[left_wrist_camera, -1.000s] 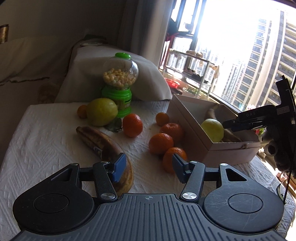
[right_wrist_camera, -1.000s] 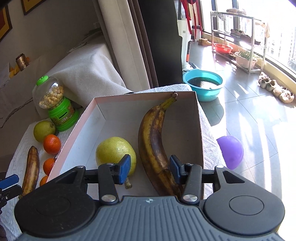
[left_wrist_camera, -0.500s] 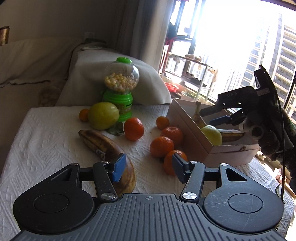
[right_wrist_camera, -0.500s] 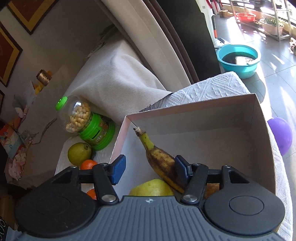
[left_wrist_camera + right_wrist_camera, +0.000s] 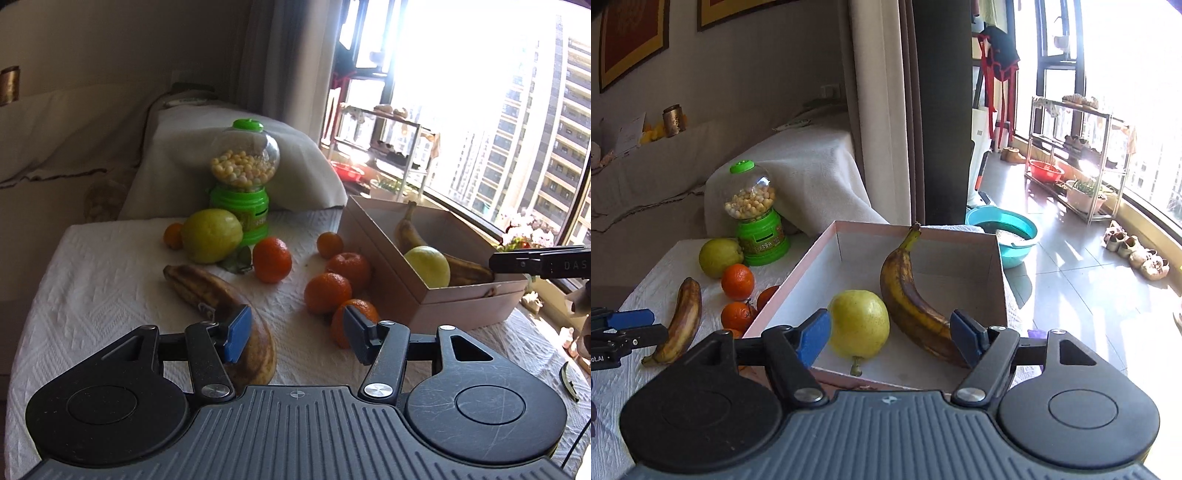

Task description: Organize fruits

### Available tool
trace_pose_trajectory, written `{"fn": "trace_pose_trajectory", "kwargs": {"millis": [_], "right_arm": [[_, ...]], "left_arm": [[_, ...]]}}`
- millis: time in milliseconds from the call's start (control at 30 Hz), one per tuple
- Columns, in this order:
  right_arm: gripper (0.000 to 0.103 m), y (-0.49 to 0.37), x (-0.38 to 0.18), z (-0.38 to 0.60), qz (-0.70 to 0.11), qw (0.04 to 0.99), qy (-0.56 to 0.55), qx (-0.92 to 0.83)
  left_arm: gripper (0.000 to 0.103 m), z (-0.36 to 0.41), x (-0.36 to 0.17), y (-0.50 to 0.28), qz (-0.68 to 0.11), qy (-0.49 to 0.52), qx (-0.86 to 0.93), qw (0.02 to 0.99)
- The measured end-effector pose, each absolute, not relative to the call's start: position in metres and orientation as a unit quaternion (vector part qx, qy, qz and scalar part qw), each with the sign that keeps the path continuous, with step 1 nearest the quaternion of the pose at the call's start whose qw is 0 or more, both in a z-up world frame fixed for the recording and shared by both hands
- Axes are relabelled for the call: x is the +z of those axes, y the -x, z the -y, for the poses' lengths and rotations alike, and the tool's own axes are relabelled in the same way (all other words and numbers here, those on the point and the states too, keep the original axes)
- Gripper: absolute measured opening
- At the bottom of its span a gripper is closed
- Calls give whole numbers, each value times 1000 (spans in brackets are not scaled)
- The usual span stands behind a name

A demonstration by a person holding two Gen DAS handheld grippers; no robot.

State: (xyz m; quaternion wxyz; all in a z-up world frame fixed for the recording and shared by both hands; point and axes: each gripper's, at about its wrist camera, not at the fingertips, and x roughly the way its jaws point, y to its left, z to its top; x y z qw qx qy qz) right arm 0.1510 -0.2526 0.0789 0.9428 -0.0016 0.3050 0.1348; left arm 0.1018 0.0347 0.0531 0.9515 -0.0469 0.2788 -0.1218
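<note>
A pale cardboard box (image 5: 424, 299) (image 5: 798, 273) on the white-clothed table holds a browned banana (image 5: 908, 299) (image 5: 404, 229) and a yellow-green pear (image 5: 858, 323) (image 5: 428, 266). On the cloth lie a second banana (image 5: 218, 299) (image 5: 681, 319), another pear (image 5: 210, 240) (image 5: 718, 256) and several oranges (image 5: 327, 293) (image 5: 737, 281). My left gripper (image 5: 295, 326) is open and empty, low over the cloth between the loose banana and the nearest orange. My right gripper (image 5: 890, 338) is open and empty at the box's near edge, its fingers (image 5: 517, 262) showing in the left wrist view.
A green gumball dispenser (image 5: 242, 188) (image 5: 757, 216) stands behind the pear. A cloth-covered block (image 5: 798, 173) sits behind the table. To the right, on the floor, are a teal basin (image 5: 1008, 236), a metal rack (image 5: 1078, 162) and shoes (image 5: 1137, 251).
My right gripper pulled back and lowered to the box's near side, empty, with the banana left lying in the box. My left gripper stayed nearly still.
</note>
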Motion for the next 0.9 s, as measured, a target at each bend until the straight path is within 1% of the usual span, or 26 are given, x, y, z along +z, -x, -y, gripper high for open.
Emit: {"fn": "trace_pose_trajectory", "kwargs": {"millis": [133,200,367,467,533,633,900], "right_arm": [[72,-123,65,247,-305,942,7,137],[72,-111,60,242,-301,944,20,132],[72,-95,55,243,-300,944,5,138],[74,-93,50,244,-306,942,-6,141],[74,-94,46,243,-312,940,-7,141],[74,-90,42,239,-311,940,2,138],[74,-90,57,220,-285,944,21,167]], "left_arm": [[60,-11,56,-106,-271,10,-160,949],[60,3,52,-115,-278,-6,-158,947],[59,20,36,-137,-309,-8,-156,938],[57,27,30,-144,-314,-17,-161,935],[42,29,29,-145,-312,-25,-155,937],[42,27,31,-139,-313,-21,-168,934],[42,13,32,-95,-331,-5,-226,916]]}}
